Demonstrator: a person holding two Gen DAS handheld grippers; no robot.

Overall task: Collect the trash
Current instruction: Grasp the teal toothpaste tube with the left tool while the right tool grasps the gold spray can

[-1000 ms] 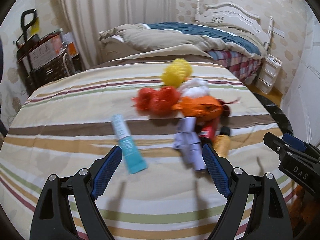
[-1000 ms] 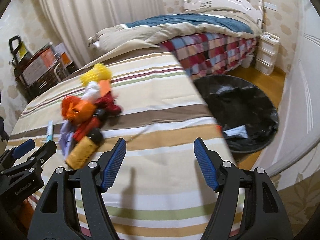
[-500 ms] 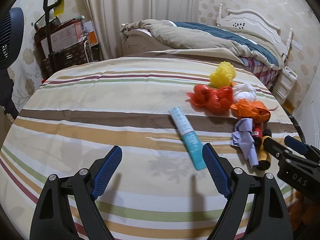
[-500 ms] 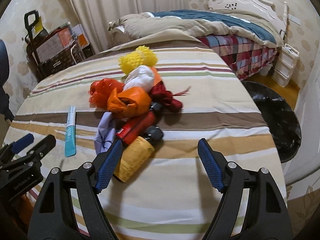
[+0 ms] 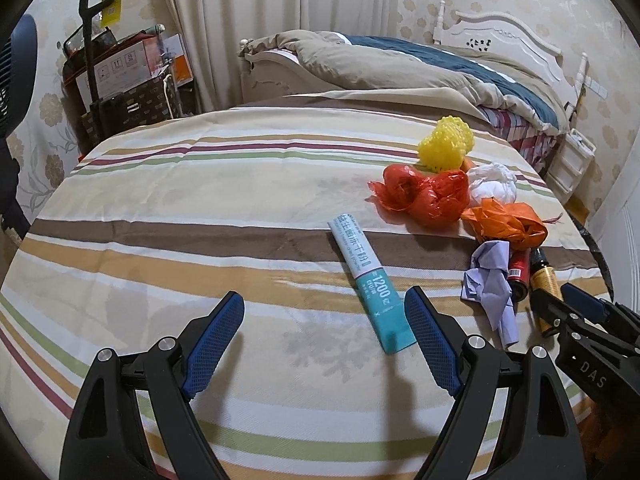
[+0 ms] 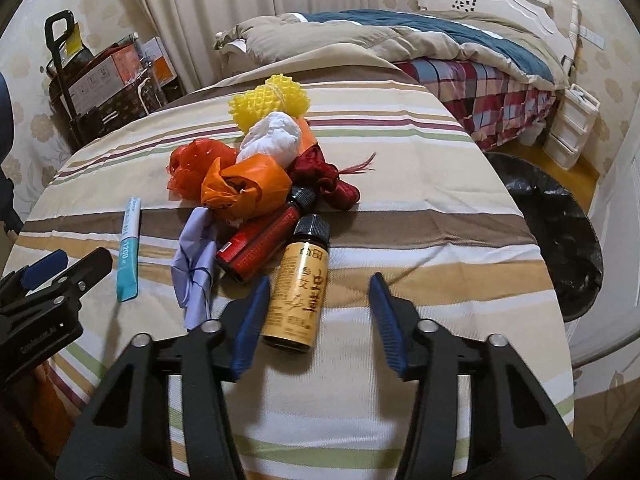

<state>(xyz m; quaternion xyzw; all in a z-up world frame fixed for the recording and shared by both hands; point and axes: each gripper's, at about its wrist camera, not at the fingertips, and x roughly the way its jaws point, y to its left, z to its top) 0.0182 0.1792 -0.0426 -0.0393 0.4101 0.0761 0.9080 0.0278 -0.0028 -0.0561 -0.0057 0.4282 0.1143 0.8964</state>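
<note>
Striped bedspread [image 6: 400,216] under me is soft, so with my right gripper [image 6: 316,312] closing — pads not yet on the yellow bottle [image 6: 298,292] near the right edge — it could roll away; my left gripper [image 5: 324,336] gapes empty.

The flat white-and-teal paper sachet [image 5: 370,282] lying on the striped cloth carries a line of Chinese characters along its white half and, on the teal half, the large number "1200" with smaller print beneath that is too small to read. The black plastic body of the right gripper [image 5: 592,372], seen at the edge of the left wrist view, bears the white letters "DAS". The amber-yellow bottle with a black cap [image 6: 299,282] has dark brush-style characters running down its label, which cannot be made out.
</note>
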